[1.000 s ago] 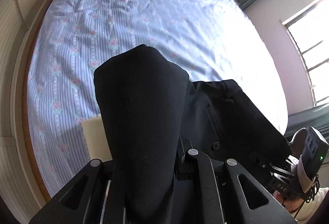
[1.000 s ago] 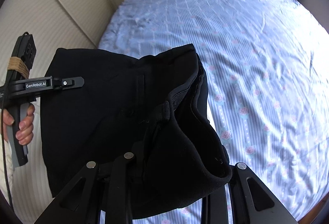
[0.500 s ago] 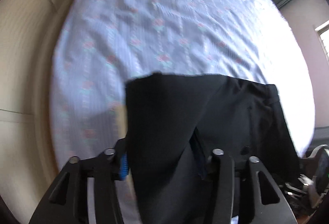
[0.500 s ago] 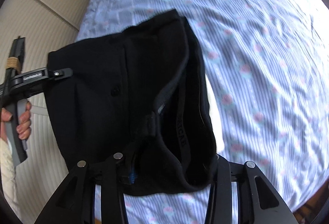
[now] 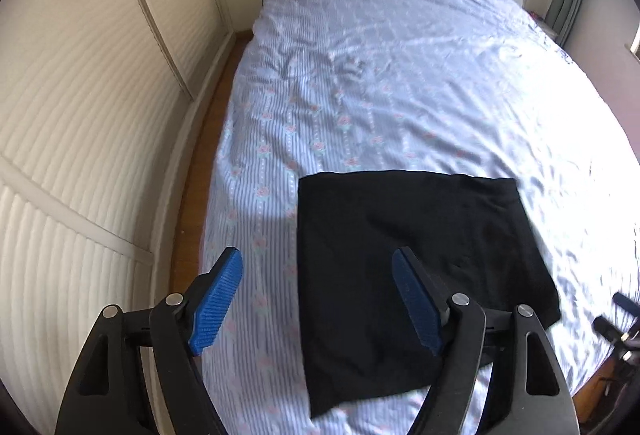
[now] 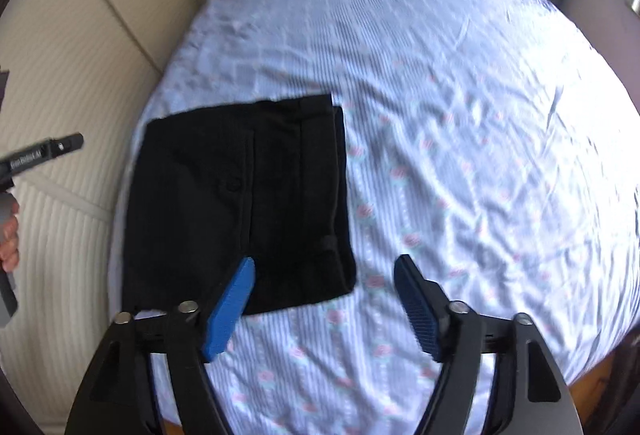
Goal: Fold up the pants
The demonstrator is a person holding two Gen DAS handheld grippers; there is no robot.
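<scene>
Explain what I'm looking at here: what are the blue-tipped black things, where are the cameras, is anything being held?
No robot: a person carries a hand-held two-finger claw in each hand, with a fisheye camera on each looking along its fingers. One picture shows the left claw, the other the right claw; the blue ribbed pads are their fingertips. The folded black pants lie flat on the bed's blue floral striped sheet. Both claws have just been opening and stand open, above the bed; nothing is between the fingers. At the right view's left edge you see the person's hand holding the other claw.
</scene>
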